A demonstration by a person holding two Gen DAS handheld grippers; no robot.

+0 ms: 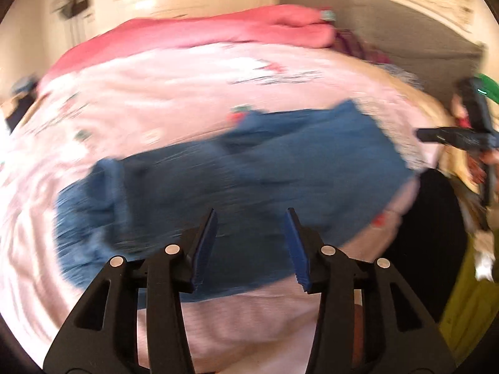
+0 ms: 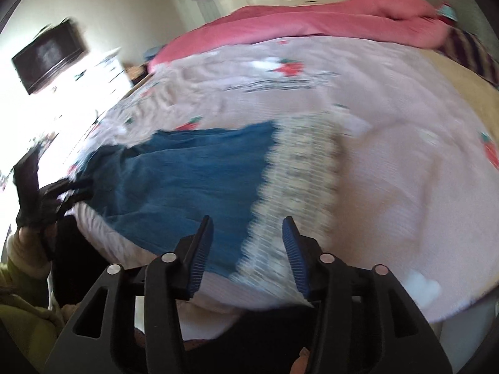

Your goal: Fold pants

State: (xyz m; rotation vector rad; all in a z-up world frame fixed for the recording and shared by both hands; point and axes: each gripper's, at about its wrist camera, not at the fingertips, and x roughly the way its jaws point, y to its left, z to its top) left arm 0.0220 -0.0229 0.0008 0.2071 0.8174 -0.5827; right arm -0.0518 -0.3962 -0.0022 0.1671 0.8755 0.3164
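Note:
Blue pants [image 1: 249, 180] lie spread on a pink bedspread [image 1: 174, 93]; both views are motion-blurred. One end of the pants has a pale patterned band [image 2: 305, 168]. My left gripper [image 1: 251, 218] is open and empty, above the near edge of the pants. My right gripper [image 2: 248, 224] is open and empty, above the seam between the blue cloth [image 2: 193, 174] and the patterned band. The right gripper also shows at the right edge of the left wrist view [image 1: 419, 134]. The left gripper shows at the left edge of the right wrist view [image 2: 82, 188].
A rolled red-pink blanket [image 1: 249, 31] lies along the far side of the bed. A grey headboard [image 1: 389, 31] stands at the right. A dark TV [image 2: 50, 59] hangs on the wall at left. The bed's near edge [image 2: 218, 308] is just below the grippers.

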